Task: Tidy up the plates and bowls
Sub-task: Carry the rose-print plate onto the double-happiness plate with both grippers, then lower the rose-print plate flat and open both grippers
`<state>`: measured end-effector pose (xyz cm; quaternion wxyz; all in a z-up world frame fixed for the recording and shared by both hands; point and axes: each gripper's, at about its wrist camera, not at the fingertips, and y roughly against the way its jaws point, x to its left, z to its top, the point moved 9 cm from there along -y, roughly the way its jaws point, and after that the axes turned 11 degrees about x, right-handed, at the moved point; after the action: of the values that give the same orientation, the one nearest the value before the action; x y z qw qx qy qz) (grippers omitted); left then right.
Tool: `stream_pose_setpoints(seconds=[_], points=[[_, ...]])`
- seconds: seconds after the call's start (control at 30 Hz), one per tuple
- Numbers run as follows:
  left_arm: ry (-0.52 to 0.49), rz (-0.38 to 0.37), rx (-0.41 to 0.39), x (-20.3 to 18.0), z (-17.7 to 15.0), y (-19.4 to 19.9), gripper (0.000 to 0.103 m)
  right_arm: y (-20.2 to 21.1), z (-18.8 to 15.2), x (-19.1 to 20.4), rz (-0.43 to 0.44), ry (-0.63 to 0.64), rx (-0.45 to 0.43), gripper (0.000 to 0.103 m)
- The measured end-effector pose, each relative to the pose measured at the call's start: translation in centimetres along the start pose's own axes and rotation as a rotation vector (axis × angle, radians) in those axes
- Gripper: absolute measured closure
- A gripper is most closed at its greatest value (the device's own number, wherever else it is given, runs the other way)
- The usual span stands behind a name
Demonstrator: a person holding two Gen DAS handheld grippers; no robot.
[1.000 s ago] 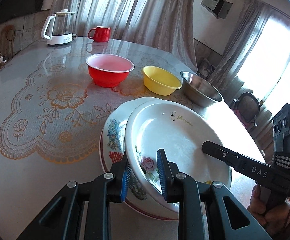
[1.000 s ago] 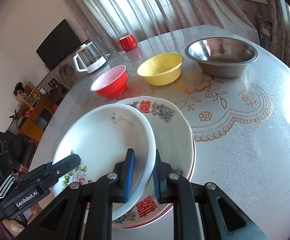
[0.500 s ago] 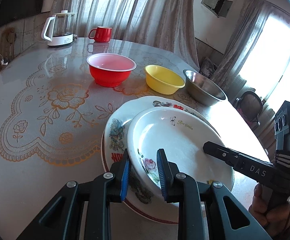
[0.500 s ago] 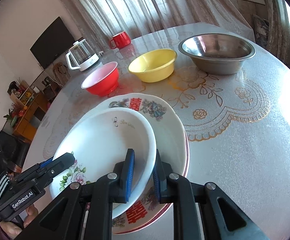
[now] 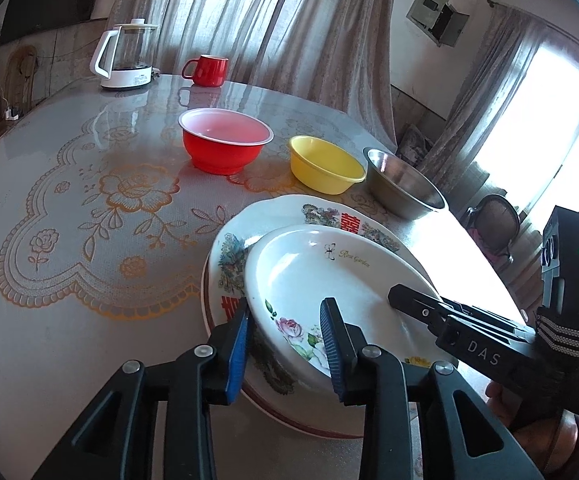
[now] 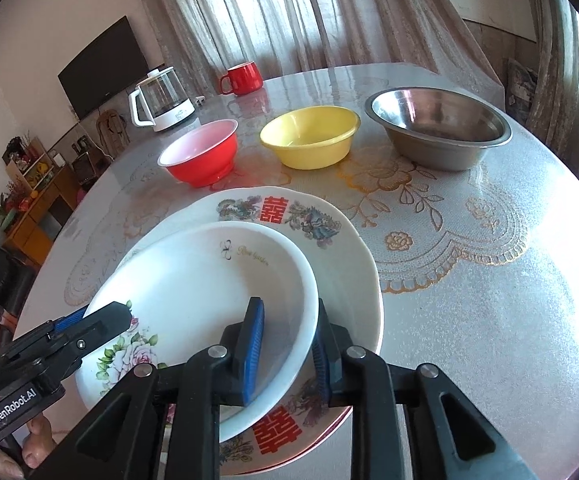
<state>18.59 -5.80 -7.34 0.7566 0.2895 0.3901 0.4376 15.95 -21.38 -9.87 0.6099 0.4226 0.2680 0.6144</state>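
Plates: white floral plate (image 5: 341, 280) lies on the larger patterned plate (image 5: 225, 256) at lower centre of the left wrist view; in the right wrist view the same pair fills the lower middle, the white one set toward the left of the one beneath.
Left gripper (image 5: 285, 344): bottom centre of its own view, jaws opening, spread either side of the white plate's near rim; its blue pads (image 5: 236, 354) stand clear of the rim.
Right gripper (image 6: 283, 344): bottom centre of its own view, jaws opening, straddling the white plate's right rim, one pad inside the plate, one outside, both off it.
Bowls: red bowl (image 6: 199, 152), yellow bowl (image 6: 309, 136) and steel bowl (image 6: 437, 132) stand in a row across the upper middle of the right wrist view, apart from each other and from the plates.
Table (image 6: 469, 300): lace-patterned cloth under a glossy cover.
Far edge: glass kettle (image 5: 125, 56) and red mug (image 5: 207, 70) at upper left of the left wrist view.
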Motion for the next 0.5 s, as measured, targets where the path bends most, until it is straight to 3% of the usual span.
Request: stream_pose_setpoints(seconds=[0.5], points=[[0.002,-0.030,-0.002,-0.46,-0.57,0.40,0.063,0.53,-0.27,-0.13,0.006,-0.021,-0.009,0.076]])
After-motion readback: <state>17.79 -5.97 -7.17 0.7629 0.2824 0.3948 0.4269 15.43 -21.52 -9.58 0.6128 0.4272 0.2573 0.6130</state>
